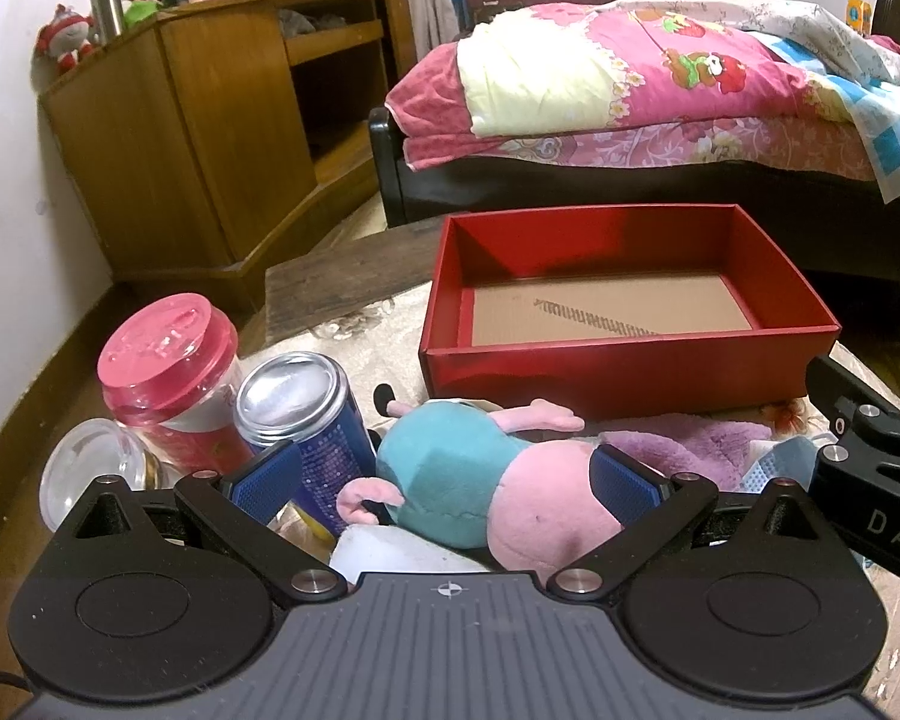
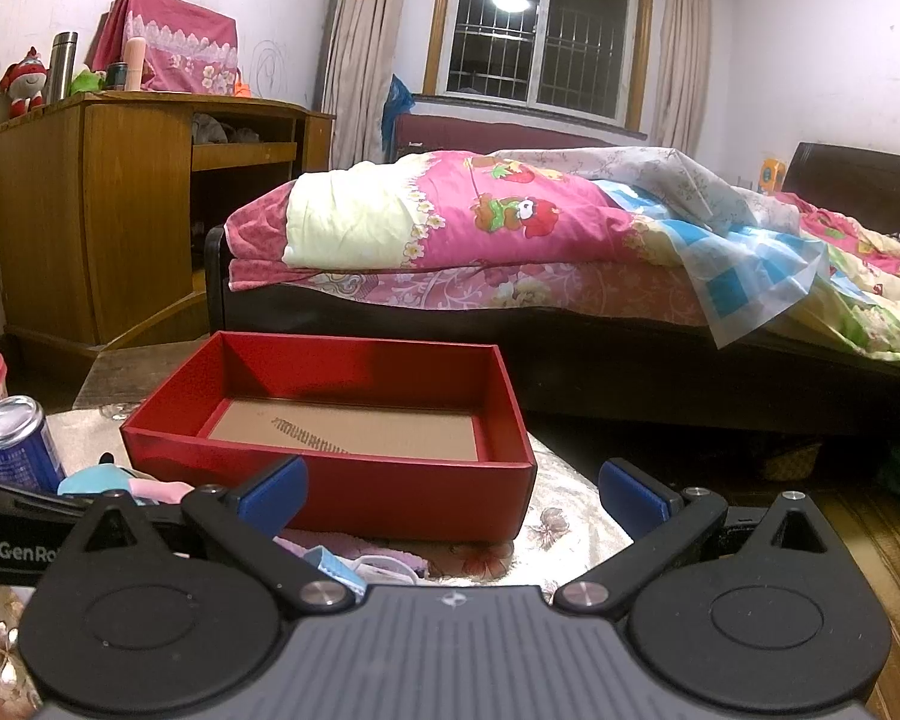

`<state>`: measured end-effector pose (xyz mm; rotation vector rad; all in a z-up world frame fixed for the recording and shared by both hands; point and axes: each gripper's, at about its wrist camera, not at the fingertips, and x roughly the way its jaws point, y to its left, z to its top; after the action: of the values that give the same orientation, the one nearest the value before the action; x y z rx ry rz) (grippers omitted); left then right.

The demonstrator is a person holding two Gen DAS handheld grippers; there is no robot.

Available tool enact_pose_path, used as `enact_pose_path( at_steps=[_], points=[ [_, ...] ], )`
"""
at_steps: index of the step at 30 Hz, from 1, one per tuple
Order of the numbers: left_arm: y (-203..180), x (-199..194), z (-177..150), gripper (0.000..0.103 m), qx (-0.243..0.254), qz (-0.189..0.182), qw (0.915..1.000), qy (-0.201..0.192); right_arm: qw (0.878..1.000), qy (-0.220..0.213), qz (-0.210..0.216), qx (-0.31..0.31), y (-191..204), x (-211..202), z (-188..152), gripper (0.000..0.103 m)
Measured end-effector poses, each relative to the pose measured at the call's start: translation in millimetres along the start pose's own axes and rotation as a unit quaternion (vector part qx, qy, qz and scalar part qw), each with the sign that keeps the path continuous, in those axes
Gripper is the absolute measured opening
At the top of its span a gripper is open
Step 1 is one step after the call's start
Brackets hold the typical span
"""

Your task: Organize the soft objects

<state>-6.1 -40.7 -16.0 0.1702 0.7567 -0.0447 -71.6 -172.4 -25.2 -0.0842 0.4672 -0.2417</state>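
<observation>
A pink and teal plush pig (image 1: 468, 480) lies on the table, in front of an empty red box (image 1: 624, 354). My left gripper (image 1: 444, 480) is open with its blue pads on either side of the plush, not closed on it. A purple soft cloth (image 1: 690, 444) lies right of the plush. In the right wrist view the red box (image 2: 354, 480) is ahead, and my right gripper (image 2: 450, 492) is open and empty just in front of it. The plush (image 2: 108, 480) shows at the left there.
A blue can (image 1: 312, 420), a pink-lidded jar (image 1: 168, 366) and a glass (image 1: 84, 474) stand left of the plush. A white object (image 1: 402, 546) lies under the left gripper. A blue mask (image 2: 336, 564) lies near the box. A bed (image 2: 570, 252) and wooden cabinet (image 2: 90, 210) stand behind.
</observation>
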Motion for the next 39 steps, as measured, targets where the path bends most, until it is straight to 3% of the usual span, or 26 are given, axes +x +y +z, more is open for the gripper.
enact_pose_path(
  at_steps=[31, 39],
  points=[
    [5, 1, -3, 0.097, -0.006, -0.012, 0.9998, 0.016, 1.0, 0.009, -0.003, -0.011, 1, -1, -5, 0.078],
    [7, -8, -25, 0.097, 0.042, -0.067, 0.9955, 0.051, 0.999, 0.047, -0.001, -0.02, -21, -14, -18, 0.078]
  ],
)
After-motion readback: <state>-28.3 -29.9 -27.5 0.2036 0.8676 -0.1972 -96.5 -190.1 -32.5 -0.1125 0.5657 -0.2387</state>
